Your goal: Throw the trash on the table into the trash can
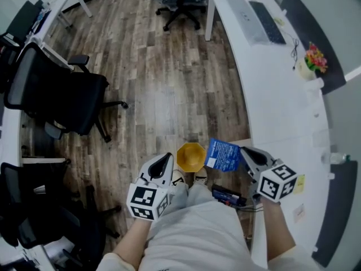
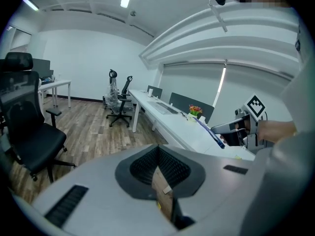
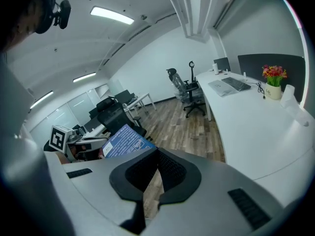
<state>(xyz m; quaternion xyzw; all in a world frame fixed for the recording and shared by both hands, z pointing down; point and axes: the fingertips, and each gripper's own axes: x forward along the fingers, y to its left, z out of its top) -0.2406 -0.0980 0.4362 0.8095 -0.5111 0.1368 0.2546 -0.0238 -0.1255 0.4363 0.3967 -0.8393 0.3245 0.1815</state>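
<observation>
- Pinching a blue packet [image 1: 221, 154], the right tool [image 1: 243, 151] hangs just right of the orange trash can [image 1: 190, 157].
- Just left of it, the left tool [image 1: 163, 161] is clamped on a brown cardboard scrap [image 2: 162, 186].

White desk [image 1: 282, 112] bearing keyboard [image 1: 268, 22], flowerpot [image 1: 313, 61]

Head view: set above the person's lap, facing steeply down on the wood floor [image 1: 163, 95], with the left gripper [image 1: 164, 161] at 7 o'clock and the right gripper [image 1: 243, 151] at 4 o'clock, both near the lens. Left gripper view: mounted close behind its own jaws, looking across the room along the long white desk [image 2: 179, 128], the right gripper at 3 o'clock. Right gripper view: likewise close behind its jaws, the left gripper at 9 o'clock; all three share the desk and its flower pot [image 1: 315, 58].
</observation>
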